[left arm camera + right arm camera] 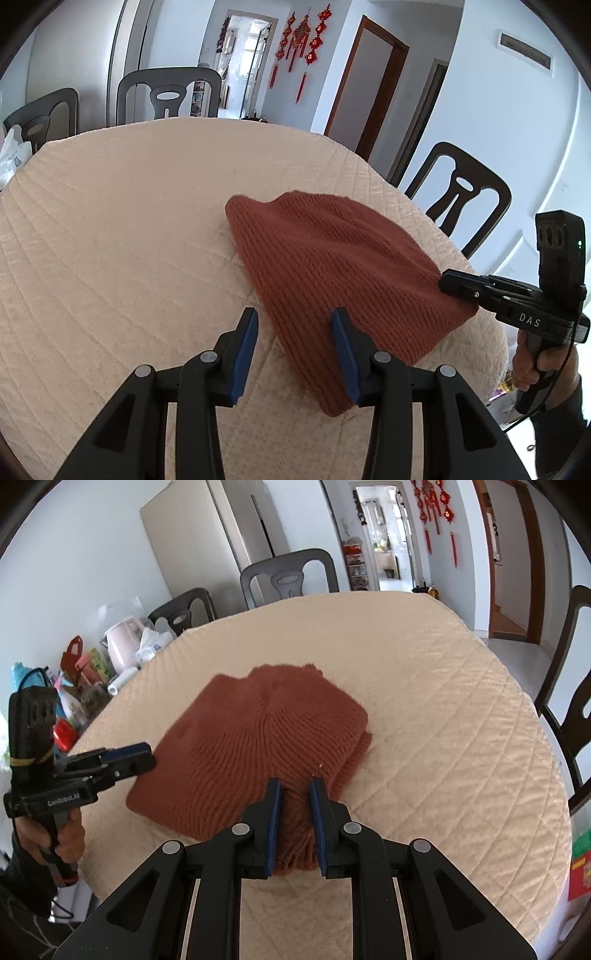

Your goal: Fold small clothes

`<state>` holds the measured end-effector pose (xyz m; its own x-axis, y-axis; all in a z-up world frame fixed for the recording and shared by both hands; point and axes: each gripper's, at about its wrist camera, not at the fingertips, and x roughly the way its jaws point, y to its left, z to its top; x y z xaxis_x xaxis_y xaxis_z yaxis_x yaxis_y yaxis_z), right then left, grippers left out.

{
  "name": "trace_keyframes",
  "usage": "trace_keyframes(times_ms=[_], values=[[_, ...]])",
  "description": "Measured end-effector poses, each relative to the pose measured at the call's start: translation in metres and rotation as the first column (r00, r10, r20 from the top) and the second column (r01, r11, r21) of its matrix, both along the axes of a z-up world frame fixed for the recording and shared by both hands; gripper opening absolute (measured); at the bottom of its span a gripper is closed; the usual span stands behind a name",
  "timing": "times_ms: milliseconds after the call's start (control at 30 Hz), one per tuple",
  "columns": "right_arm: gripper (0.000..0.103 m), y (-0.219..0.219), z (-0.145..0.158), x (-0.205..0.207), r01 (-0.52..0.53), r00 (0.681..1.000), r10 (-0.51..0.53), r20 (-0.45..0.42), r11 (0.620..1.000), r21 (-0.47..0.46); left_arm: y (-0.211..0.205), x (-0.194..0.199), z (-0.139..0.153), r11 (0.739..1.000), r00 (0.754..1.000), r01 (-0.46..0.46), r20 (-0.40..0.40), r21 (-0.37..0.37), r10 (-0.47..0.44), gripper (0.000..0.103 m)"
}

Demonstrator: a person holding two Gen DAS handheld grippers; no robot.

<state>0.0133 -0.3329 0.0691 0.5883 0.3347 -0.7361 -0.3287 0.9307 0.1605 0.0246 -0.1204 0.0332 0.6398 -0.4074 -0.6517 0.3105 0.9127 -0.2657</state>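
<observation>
Knit hat (255, 746), rust-red, ribbed, lying flat on the quilted tabletop (424, 686) toward its near edge. Risk, as a judgement: the right gripper (295, 823) has its fingers narrowed on a bunched fold at the hat's 6 o'clock edge, so a lift could drag the whole soft knit instead of folding it, since nothing pins the rest. The left gripper (293, 354) has its fingers wide, straddling the hat's edge at its 9 o'clock without gripping.
</observation>
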Motion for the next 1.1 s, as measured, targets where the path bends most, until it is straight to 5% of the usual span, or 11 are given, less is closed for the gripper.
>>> trace_keyframes(times_ms=[200,300,467,600,800,1100], values=[[0.017,0.006,0.008,0.02,0.025,0.999,-0.026,0.035,0.999,0.024,-0.003,0.028,0.008,0.999,0.999,-0.036,0.013,-0.004,0.036,0.045],[0.017,0.004,-0.01,0.035,0.065,0.997,-0.066,-0.031,0.998,-0.018,-0.008,0.041,-0.006,0.999,0.999,-0.037,-0.039,0.012,0.038,0.045],[0.017,-0.013,-0.007,0.03,0.093,0.995,-0.09,-0.051,0.994,0.059,-0.002,0.032,-0.006,0.999,0.999,-0.033,-0.044,-0.025,0.032,0.045],[0.046,-0.026,-0.011,0.032,0.123,0.988,-0.108,-0.11,0.983,0.139,0.004,0.026,-0.008,0.998,0.998,-0.031,-0.064,-0.063,0.027,0.045],[0.046,-0.036,-0.027,0.042,0.149,0.974,-0.098,-0.206,0.957,0.248,0.006,0.034,-0.016,0.993,0.994,-0.028,-0.107,-0.119,0.015,0.051],[0.046,-0.031,-0.026,0.039,0.118,0.971,-0.056,-0.234,0.958,0.26,0.004,0.027,-0.021,0.991,0.993,-0.023,-0.121,-0.135,0.006,0.051]])
